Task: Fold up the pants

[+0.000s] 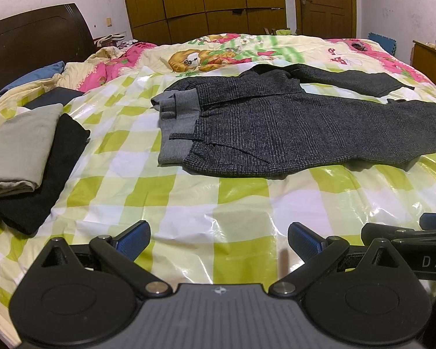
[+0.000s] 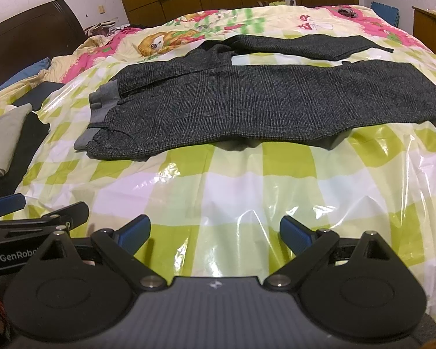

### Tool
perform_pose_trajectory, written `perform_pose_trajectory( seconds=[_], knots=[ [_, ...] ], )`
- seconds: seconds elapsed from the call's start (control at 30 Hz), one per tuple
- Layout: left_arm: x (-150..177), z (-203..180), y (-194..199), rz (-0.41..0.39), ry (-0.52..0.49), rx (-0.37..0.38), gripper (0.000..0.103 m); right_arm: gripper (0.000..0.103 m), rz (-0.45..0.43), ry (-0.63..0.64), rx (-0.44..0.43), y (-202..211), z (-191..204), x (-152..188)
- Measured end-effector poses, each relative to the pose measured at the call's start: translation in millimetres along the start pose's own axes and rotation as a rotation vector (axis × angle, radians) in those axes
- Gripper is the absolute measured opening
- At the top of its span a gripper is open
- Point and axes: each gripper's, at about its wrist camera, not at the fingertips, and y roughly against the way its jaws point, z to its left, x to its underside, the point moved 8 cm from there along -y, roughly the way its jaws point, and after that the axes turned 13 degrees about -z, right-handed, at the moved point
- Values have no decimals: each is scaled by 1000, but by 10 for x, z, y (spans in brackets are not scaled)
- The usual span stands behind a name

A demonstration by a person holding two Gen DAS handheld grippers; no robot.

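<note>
Blue-padded claws (image 1: pixel 219 240) (image 2: pixel 215 232) wide apart (seemingly empty)

Bare checkered sheet (image 1: pixel 218 203) lies open before the pants (image 1: pixel 290 128); folded clothes (image 1: pixel 23 151) (stacked) crowd the left side.

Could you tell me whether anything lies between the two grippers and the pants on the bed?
Nothing visible does. Only bare checked plastic sheet separates the open left gripper and right gripper from the dark pants. The folded clothes sit off to the left.
</note>
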Motion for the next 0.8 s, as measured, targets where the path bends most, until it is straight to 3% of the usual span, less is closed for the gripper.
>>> perform_pose_trajectory(
  seconds=[0.8],
  knots=[
    [45,-20,-14,5,3,5,103,96,8,-4,0,-10,1,12]
  ],
)
